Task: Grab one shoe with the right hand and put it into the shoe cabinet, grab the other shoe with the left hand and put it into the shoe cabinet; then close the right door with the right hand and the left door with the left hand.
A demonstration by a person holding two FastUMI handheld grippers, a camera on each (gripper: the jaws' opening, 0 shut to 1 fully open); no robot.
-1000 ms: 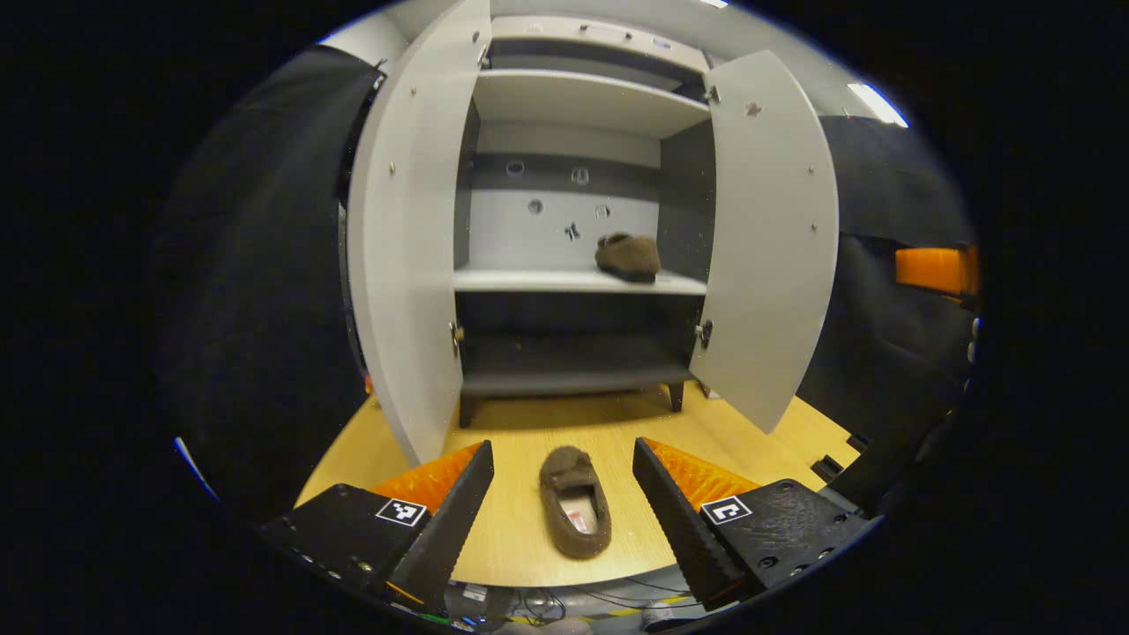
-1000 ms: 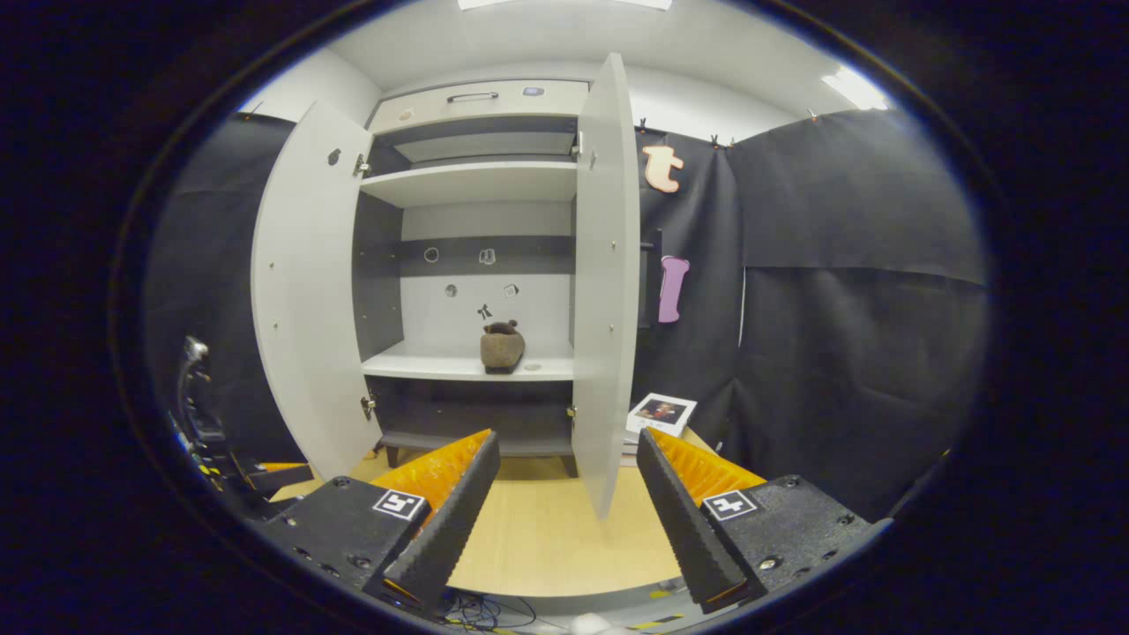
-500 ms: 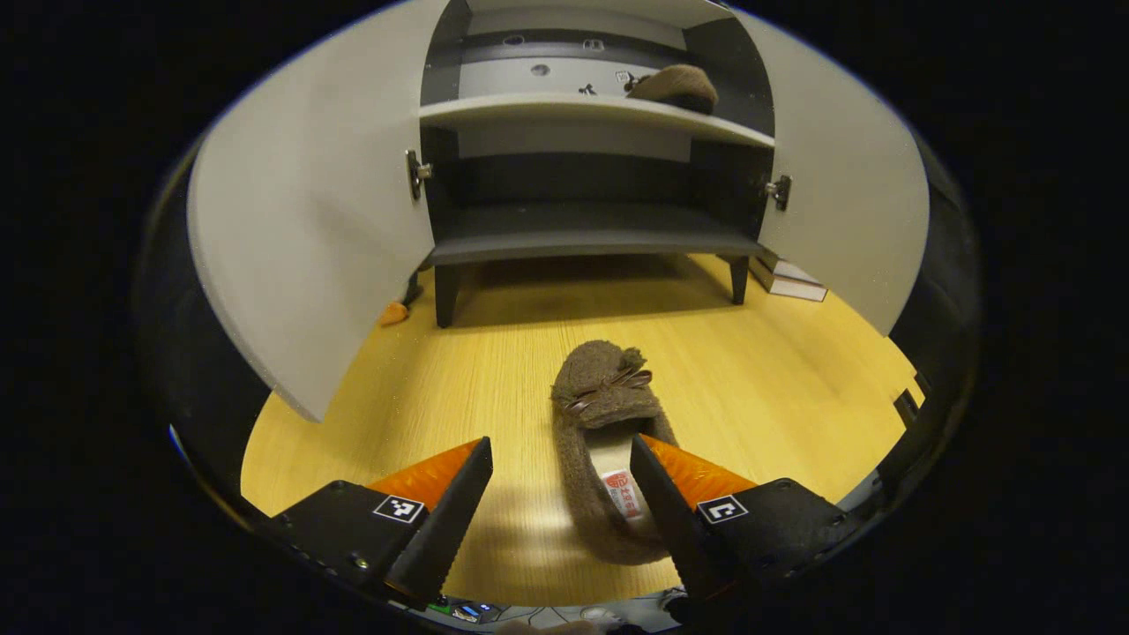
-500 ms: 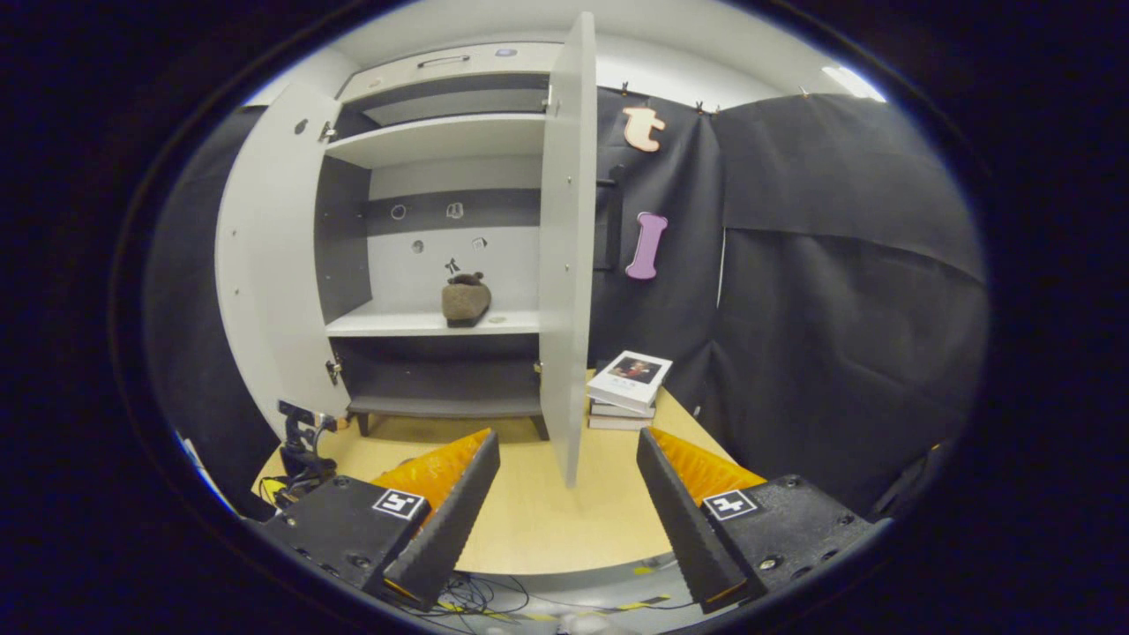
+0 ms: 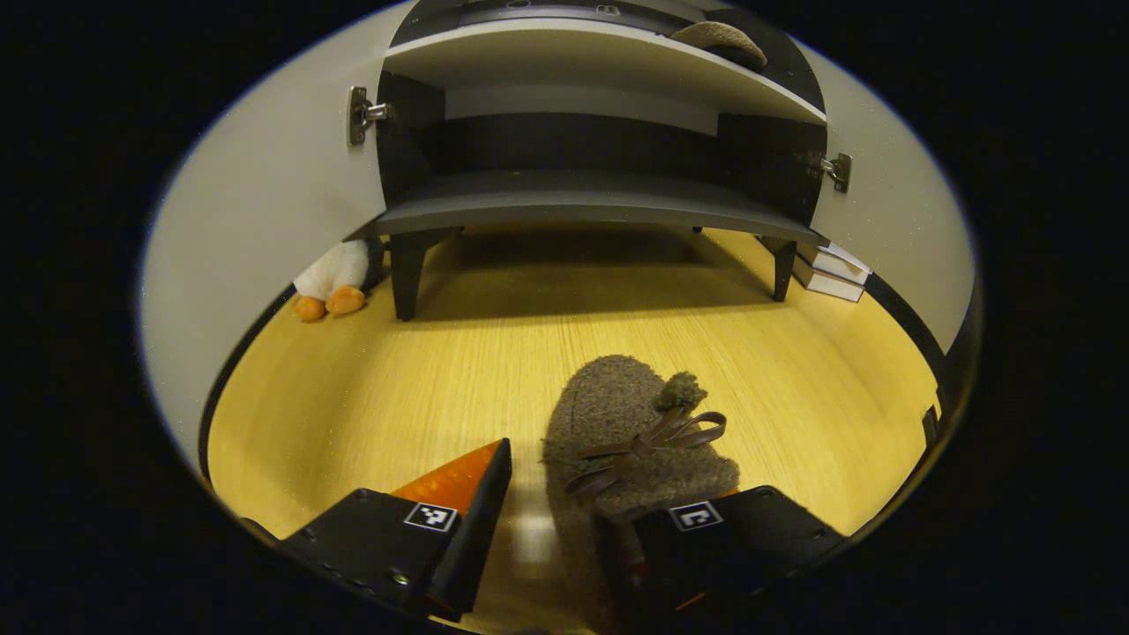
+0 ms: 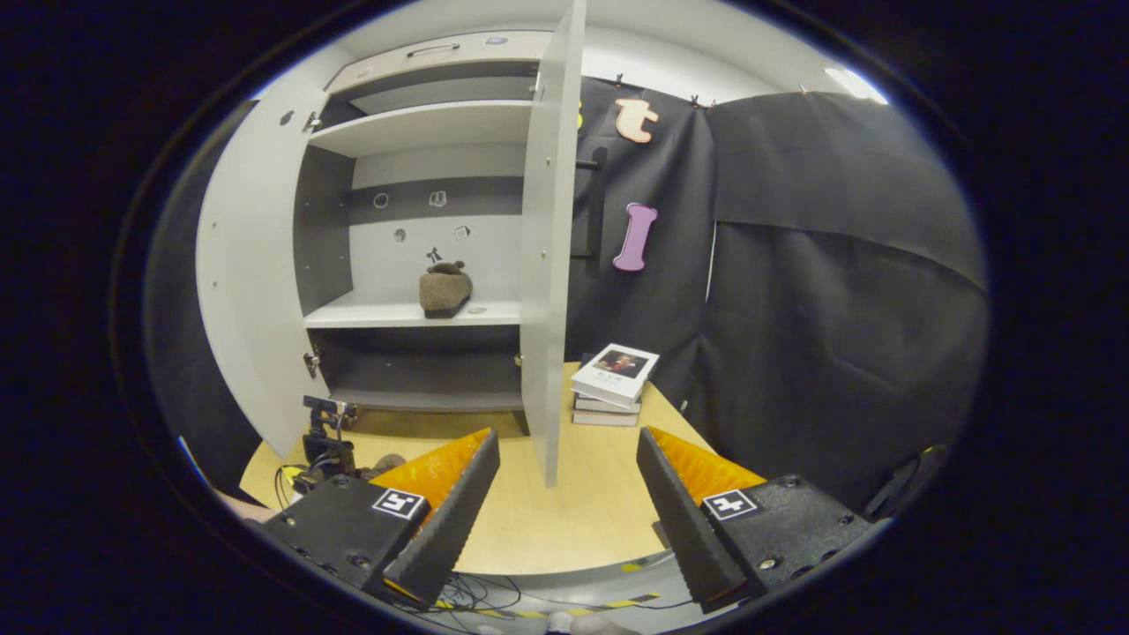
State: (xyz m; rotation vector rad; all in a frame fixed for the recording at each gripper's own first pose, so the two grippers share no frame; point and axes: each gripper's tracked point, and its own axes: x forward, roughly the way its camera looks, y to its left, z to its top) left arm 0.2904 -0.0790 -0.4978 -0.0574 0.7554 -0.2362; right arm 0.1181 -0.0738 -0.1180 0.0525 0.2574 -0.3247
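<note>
1. Left claw (image 5: 564, 520) is low over the wooden counter (image 5: 353, 370), partly open; one finger sits outside the shoe (image 5: 635, 432), the other is hidden at its opening, so grip can't be told
2. Right claw (image 6: 569, 503) gapes wide, holding nothing, facing the right door (image 6: 547, 265)
3. Second shoe (image 6: 444, 289) sits on the cabinet (image 6: 423, 123) shelf

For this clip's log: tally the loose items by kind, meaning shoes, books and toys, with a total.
Shoes: 2, one on the floor, one on the cabinet shelf
Books: 3 as far as I can tell, in a stack beside the right door
Stuffed toys: 1, by the cabinet's left leg
Total: 6
</note>
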